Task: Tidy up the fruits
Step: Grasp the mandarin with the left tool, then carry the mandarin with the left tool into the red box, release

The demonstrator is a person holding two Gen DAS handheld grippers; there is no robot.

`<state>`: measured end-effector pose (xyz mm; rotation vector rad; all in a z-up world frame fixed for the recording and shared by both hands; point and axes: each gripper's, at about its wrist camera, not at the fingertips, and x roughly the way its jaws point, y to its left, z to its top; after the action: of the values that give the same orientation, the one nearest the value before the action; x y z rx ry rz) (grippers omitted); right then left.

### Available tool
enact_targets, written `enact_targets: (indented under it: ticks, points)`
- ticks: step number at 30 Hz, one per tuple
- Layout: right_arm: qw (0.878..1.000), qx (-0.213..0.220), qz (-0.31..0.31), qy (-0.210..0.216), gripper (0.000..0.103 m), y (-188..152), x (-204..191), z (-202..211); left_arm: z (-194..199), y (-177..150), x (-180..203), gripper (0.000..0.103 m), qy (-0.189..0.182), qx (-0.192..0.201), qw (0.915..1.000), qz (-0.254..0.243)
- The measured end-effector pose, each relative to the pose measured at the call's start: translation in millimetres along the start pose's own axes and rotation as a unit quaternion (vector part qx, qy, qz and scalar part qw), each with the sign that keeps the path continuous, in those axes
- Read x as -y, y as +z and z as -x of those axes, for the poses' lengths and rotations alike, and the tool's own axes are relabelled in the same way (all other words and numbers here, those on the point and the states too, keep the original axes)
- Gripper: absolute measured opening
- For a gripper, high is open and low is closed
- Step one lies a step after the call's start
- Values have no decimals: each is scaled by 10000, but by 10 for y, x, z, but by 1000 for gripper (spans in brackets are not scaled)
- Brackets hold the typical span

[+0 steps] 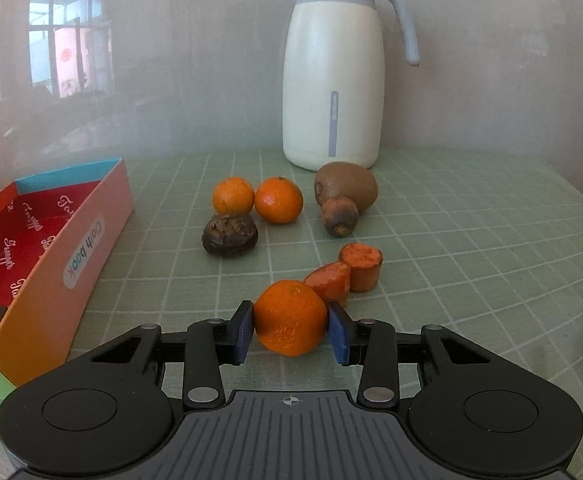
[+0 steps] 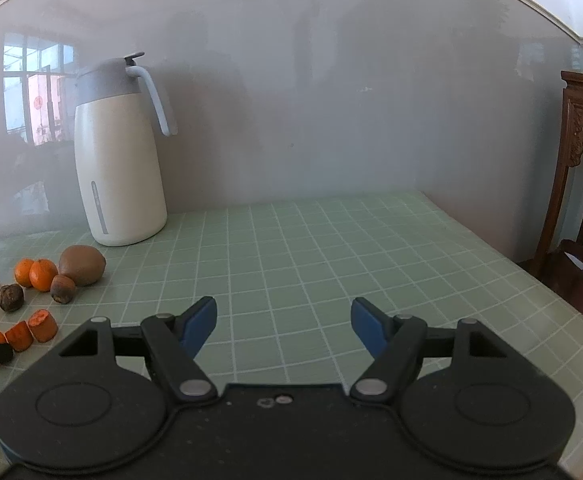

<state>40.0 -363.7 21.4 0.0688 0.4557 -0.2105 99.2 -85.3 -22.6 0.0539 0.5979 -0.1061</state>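
From the left wrist, the left claw [image 1: 290,326] pinches a tangerine [image 1: 290,317] between both blue pads, resting on the green cloth [image 1: 471,264]. Two carrot chunks [image 1: 347,272] sit just beyond it; the box [image 1: 51,256] lies to its left. From the right wrist, the right claw [image 2: 283,320] gapes wide, holding nothing, the fruit far to its left.

A small orange mandarin [image 1: 290,322] sits between two blue pads, near the front edge of the table. Just behind it lie two carrot pieces [image 1: 345,276]. Farther back lie two more mandarins [image 1: 257,199] touching each other, a dark wrinkled fruit [image 1: 229,234], a brown kiwi [image 1: 346,187] and a small brownish fruit [image 1: 339,216] against it.
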Motion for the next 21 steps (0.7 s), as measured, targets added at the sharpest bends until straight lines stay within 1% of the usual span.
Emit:
enact_targets:
  ticks: [8, 14, 21]
  points:
    - [9999, -102, 65, -4, 74, 9, -98, -50, 227, 54, -110, 39, 18, 239, 9997, -28]
    - [9997, -151, 133, 109, 74, 18, -281, -54, 416, 98, -361, 39, 169, 468, 9987, 78]
    - [9990, -184, 258, 314, 74, 29, -587, -68, 568, 113, -697, 39, 382, 606, 9972, 229]
